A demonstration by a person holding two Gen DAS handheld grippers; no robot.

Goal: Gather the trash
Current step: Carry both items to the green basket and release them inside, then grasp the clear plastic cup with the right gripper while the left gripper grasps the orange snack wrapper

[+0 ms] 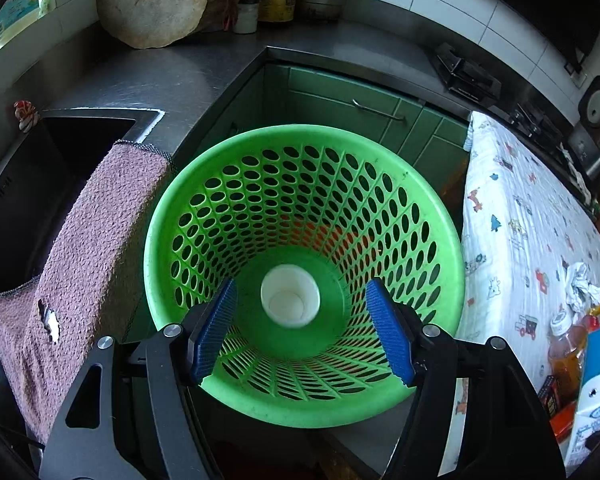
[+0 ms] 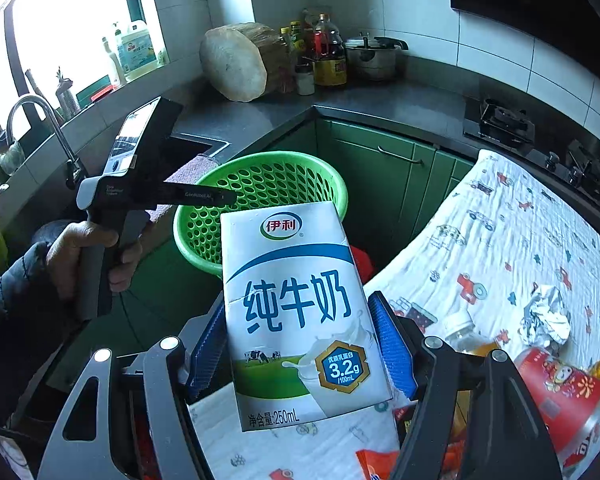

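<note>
Milk carton [image 2: 300, 312] is pinched upright in your right gripper [image 2: 302, 344], above the worktop's edge near the green basket [image 2: 204, 236]. Your left gripper [image 1: 302, 332] hangs wide open, holding nothing, over that basket and the white cup [image 1: 290, 300] inside.

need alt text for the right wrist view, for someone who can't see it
The right tool grips a white and blue milk carton between its blue pads, held up toward a green perforated basket on the floor by green cabinets. To the left, a hand holds the left tool above the basket; to the right, crumpled foil and a red cup lie on a patterned cloth.
</note>
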